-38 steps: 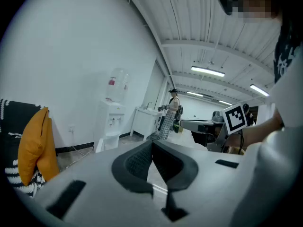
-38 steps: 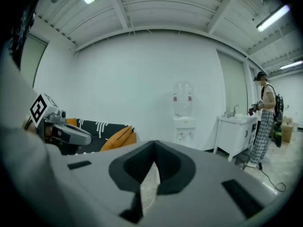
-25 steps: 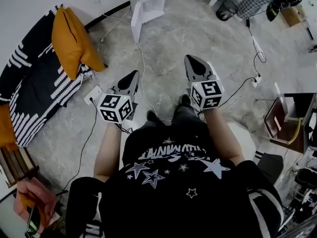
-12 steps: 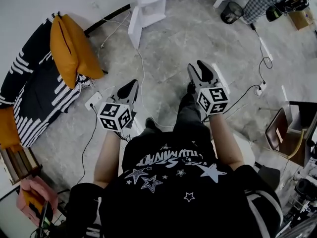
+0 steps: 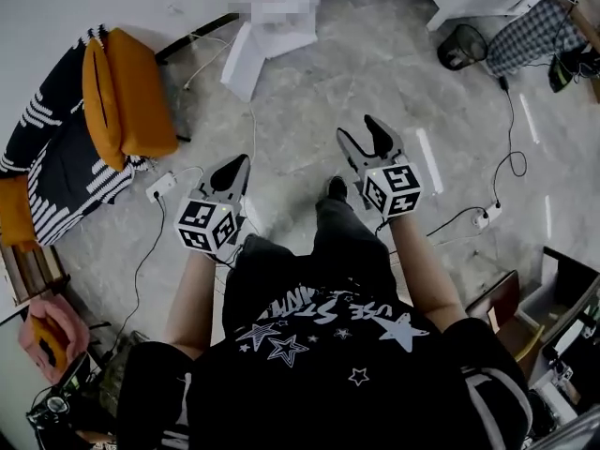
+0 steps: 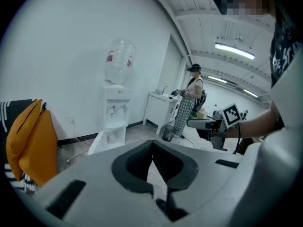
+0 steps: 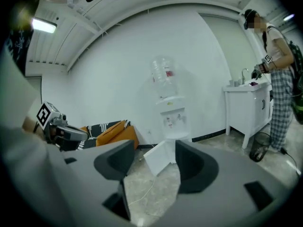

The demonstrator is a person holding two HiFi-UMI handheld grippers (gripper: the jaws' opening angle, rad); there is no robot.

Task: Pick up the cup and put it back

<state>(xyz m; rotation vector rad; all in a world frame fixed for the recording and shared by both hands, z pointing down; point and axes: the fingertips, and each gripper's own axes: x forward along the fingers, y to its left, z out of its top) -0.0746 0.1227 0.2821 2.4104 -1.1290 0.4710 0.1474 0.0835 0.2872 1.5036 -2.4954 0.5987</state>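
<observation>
Floor (image 5: 309, 82) of mottled grey lies beneath both tools, held out by a standing person. The left tongs (image 6: 152, 144) are clenched tip to tip on nothing. The right tongs (image 7: 154, 159) are spreading apart, with nothing in the gap. Both face a water dispenser (image 7: 169, 112) at the white wall, near an orange cushion (image 5: 127, 92). No view lets me place the cup.

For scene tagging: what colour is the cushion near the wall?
The cushion is orange; the head view shows it best.
</observation>
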